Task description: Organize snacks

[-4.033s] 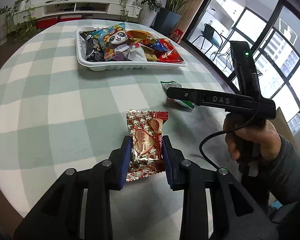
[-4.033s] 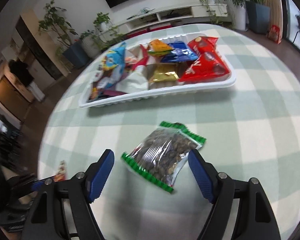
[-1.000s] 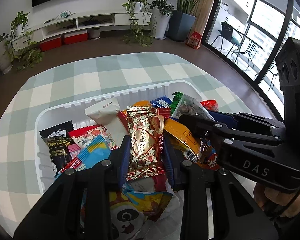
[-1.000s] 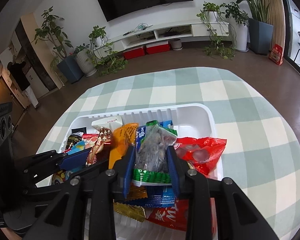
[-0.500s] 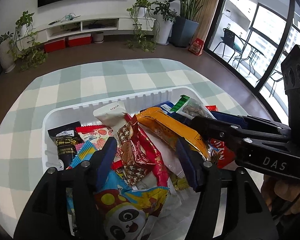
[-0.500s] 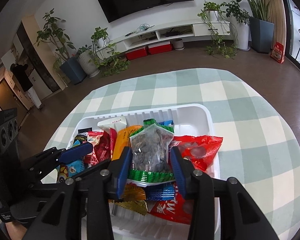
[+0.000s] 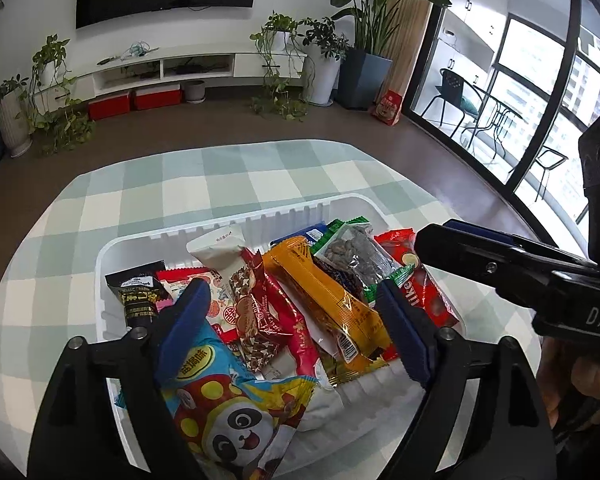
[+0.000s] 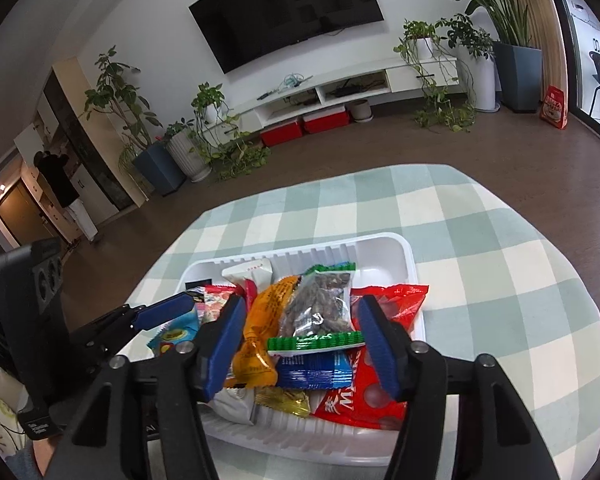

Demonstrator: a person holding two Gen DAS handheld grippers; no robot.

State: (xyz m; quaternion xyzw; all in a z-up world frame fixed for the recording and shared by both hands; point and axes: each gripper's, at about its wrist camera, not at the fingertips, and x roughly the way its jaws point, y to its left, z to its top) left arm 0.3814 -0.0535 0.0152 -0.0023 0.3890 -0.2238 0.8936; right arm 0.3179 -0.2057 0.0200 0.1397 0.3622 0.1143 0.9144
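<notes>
A white tray point(image 7: 228, 229) point(image 8: 392, 248) on the checked table holds several snack packets. My left gripper point(image 7: 296, 320) is open above the tray, its jaws wide apart and empty. Below it lies the red star-patterned candy pack point(image 7: 256, 312), resting on the other snacks. My right gripper point(image 8: 300, 340) is open too. The clear green-edged seed packet point(image 8: 320, 312) point(image 7: 356, 256) lies free on top of the pile between its jaws. An orange packet point(image 7: 328, 300) point(image 8: 264, 328) lies between the two.
A panda snack bag point(image 7: 228, 412) lies at the tray's near end, a red bag point(image 8: 384, 360) at the right end. The checked table point(image 7: 220, 176) reaches beyond the tray. The right gripper's body point(image 7: 540, 280) stands close by.
Both grippers have opened. The left dropped the star-patterned candy pack into the tray and widened further. The right let go of the seed packet, which now lies on the pile. Both have drawn back a little.
</notes>
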